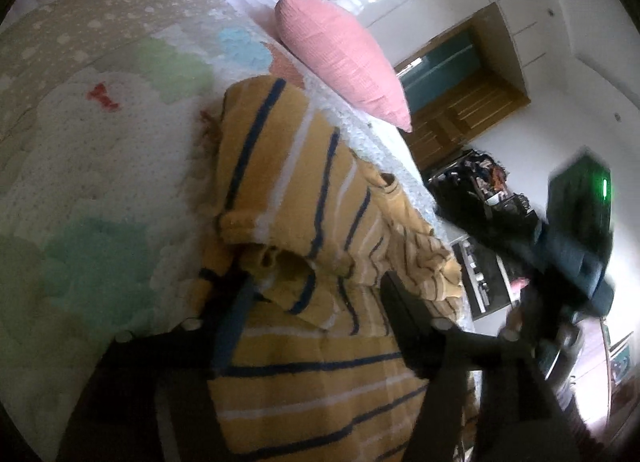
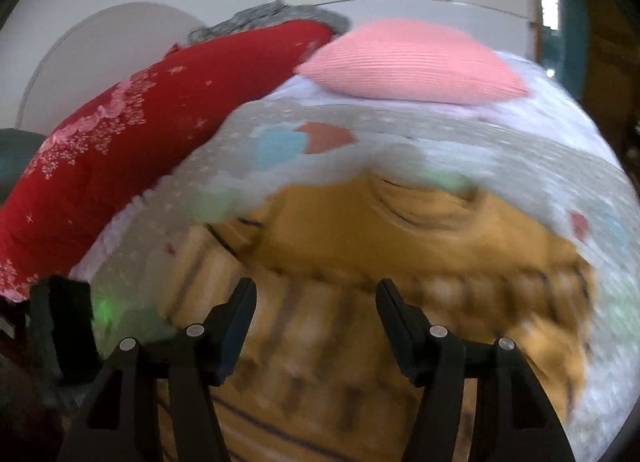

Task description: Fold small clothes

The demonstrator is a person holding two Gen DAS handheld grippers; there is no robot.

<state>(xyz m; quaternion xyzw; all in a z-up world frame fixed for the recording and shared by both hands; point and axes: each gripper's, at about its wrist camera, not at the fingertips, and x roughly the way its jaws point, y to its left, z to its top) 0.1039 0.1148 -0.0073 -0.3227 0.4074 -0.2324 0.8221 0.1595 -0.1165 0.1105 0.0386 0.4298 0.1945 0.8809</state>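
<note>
Both grippers sit at the shirt [image 1: 304,222], which lies rumpled on the bed [image 1: 80,150]. Left gripper [image 1: 316,282] and right gripper [image 2: 316,290] gape wide, holding nothing. Folding looks barely started; next, pinch an edge and spread it flat.

The striped garment [image 2: 360,262] is smeared by motion blur in the right wrist view; its stripes cannot be resolved. In the left wrist view, the right gripper [image 1: 576,246] is blurred and its jaws cannot be judged.
</note>
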